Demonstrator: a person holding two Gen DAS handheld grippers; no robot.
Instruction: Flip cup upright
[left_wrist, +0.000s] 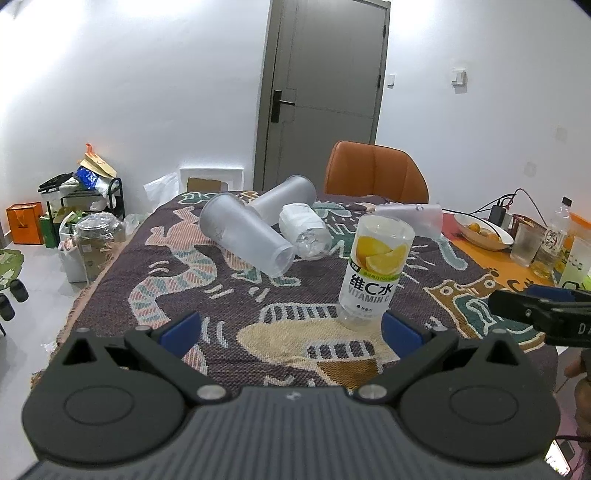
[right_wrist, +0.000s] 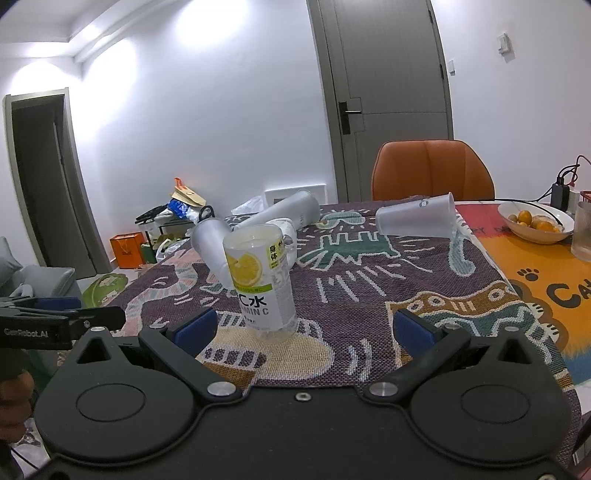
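You are hovering both grippers wide apart, gripping nothing.
The left gripper (left_wrist: 291, 328) and right gripper (right_wrist: 303, 328) are flanking the vitamin bottle (left_wrist: 376, 269), seemingly inverted; a frosted cup (left_wrist: 245, 240) is lying centre-frame.

The bottle (left_wrist: 376, 267) just ahead of the left gripper (left_wrist: 291, 328) reads "维C水 VITAMIN C", and that gripper's side, seen from the right one, says "GenRobot.AI".

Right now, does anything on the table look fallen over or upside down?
Yes. The Vitamin C bottle stands upside down on its neck, leaning. Two frosted cups lie on their sides behind it, with a crumpled clear bottle beside them. A third frosted cup lies tipped near the orange chair.
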